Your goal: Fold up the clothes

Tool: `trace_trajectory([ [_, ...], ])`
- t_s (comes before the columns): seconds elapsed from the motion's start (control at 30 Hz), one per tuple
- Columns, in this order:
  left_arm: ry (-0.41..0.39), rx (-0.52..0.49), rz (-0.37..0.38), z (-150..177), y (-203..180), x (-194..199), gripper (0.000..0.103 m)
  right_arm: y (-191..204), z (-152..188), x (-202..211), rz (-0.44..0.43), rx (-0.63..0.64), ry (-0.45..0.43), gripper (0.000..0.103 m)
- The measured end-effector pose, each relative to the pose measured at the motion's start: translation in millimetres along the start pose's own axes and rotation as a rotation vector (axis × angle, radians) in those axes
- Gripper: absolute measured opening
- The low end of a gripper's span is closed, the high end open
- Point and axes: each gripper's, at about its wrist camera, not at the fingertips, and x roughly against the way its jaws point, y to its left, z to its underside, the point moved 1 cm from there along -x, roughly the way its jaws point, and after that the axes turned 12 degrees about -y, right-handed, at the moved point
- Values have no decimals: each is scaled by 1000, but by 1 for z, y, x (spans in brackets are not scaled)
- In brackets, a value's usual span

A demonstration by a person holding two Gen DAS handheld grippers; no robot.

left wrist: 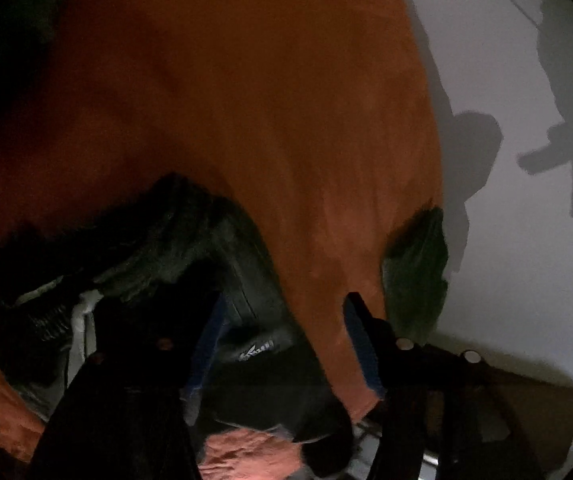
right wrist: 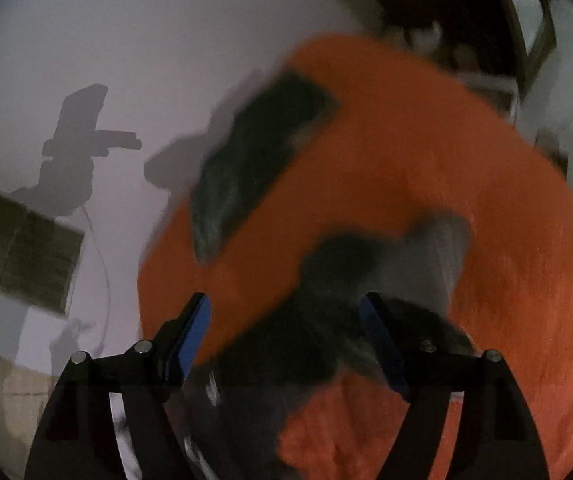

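Mostly the orange garment [left wrist: 246,100] fills both views, a fleecy piece with dark trim, hanging or draped in front of a pale surface [left wrist: 526,240] that carries sharp shadows of the grippers. Its dark collar [left wrist: 158,240] bunches low in the left wrist view, and a dark green cuff or patch [left wrist: 414,272] sits at the garment's right edge; the same patch [right wrist: 254,160] appears blurred in the right wrist view. A flat olive-brown folded item [right wrist: 22,248] lies on the pale surface at the left of the right wrist view, well apart from the garment.

The left gripper [left wrist: 286,340] has orange cloth and dark lining bunched between its blue-padded fingers; it looks clenched on the fabric, though the dim view makes that uncertain. The right gripper [right wrist: 284,336] stands with its jaws spread wide, blue pads [right wrist: 194,336] apart, the garment's dark collar area and orange cloth just ahead between them, not pinched.
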Motion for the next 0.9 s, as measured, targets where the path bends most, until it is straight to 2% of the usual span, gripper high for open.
trace_trajectory([
  [0.07, -37, 33, 9, -10, 7, 13, 64, -18, 31, 2, -30, -24, 79, 77],
  [0.1, -63, 14, 4, -14, 9, 20, 64, -29, 54, 5, -37, -20, 123, 77],
  [0.13, -66, -21, -4, -13, 20, 28, 67, -39, 70, 8, -9, -8, 143, 77],
  [0.17, -51, -57, -2, -7, 34, 37, 68, -48, 84, 10, 32, 7, 158, 77],
  [0.23, 7, -140, 29, 9, 61, 55, 69, -72, 105, 11, 57, 4, 168, 77],
  [0.3, 59, -224, 44, 34, 88, 61, 69, -93, 116, 7, 74, -44, 182, 76],
  [0.37, 126, -294, 38, 61, 120, 61, 69, -107, 119, 5, 88, -103, 185, 72],
  [0.43, 202, -332, 32, 87, 151, 54, 69, -106, 105, -6, 113, -119, 173, 59],
  [0.47, 232, -341, 28, 96, 166, 52, 69, -99, 93, -14, 124, -85, 165, 56],
  [0.5, 253, -349, 18, 103, 177, 51, 69, -77, 71, -22, 158, 30, 121, 42],
  [0.53, 256, -366, 4, 110, 189, 54, 69, -55, 50, -29, 191, 146, 77, 32],
  [0.6, 252, -404, -25, 121, 213, 62, 69, -10, 22, -30, 229, 420, -67, 15],
  [0.67, 246, -431, -32, 128, 225, 68, 69, 16, 8, -28, 295, 524, -138, 14],
  [0.73, 237, -441, -31, 131, 229, 69, 69, 28, -1, -13, 255, 465, -159, 11],
  [0.8, 226, -427, -22, 130, 223, 63, 69, 38, -6, 21, 198, 428, -231, 10],
  [0.9, 205, -427, -28, 124, 223, 63, 69, 66, -32, 78, 144, 440, -339, 6],
])
